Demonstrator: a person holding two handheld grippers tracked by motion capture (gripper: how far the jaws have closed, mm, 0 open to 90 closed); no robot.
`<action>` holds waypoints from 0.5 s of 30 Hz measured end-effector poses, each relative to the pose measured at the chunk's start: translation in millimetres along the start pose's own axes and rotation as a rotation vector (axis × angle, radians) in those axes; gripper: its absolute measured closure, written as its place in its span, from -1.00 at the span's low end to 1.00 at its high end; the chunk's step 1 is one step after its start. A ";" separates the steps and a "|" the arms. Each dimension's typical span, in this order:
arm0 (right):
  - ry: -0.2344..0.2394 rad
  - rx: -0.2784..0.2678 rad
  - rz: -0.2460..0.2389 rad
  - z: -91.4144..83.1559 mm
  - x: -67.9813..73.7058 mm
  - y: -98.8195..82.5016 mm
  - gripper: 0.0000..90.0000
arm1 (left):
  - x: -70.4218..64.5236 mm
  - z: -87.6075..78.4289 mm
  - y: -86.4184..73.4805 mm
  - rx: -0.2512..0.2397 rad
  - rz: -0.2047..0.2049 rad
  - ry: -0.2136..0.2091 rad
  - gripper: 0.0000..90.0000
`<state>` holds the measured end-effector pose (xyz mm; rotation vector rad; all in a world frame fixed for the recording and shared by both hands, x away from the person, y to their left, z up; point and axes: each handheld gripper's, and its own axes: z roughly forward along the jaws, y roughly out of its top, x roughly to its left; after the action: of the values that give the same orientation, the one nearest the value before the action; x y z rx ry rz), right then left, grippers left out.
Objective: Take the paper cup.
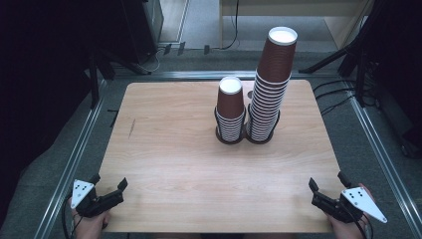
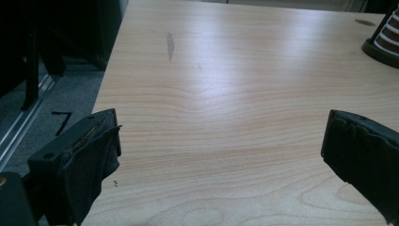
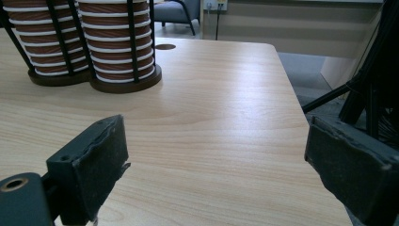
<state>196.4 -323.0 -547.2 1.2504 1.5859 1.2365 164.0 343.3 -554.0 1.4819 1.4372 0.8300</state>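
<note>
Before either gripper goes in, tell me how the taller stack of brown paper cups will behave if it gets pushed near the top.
The taller stack rises well above its black wire holder, so a high push would likely tip or bend it. Nested paper cups are probably light and crushable. The shorter stack stands right beside it and might get knocked.

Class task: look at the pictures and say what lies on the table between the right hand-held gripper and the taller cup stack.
Nothing: bare tabletop runs from the right hand-held gripper to the taller cup stack, as the right gripper view shows.

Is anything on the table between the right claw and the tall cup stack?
Nothing visible: bare table lies between the open right claw and the tall cup stack. The short cup stack stands beside it, off that path.
</note>
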 end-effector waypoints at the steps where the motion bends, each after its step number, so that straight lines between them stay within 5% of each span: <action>1: -0.001 0.000 -0.009 0.2 0.7 0.1 -0.84 | -0.2 0.6 0.1 0.006 0.005 0.002 -1.00; 15: -0.008 0.010 -0.008 0.9 1.0 0.5 -0.84 | -0.6 1.9 0.3 0.012 0.007 -0.005 -1.00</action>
<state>197.1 -321.8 -546.9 1.2526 1.5914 1.2189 165.8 342.5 -554.4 1.4971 1.4368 0.8231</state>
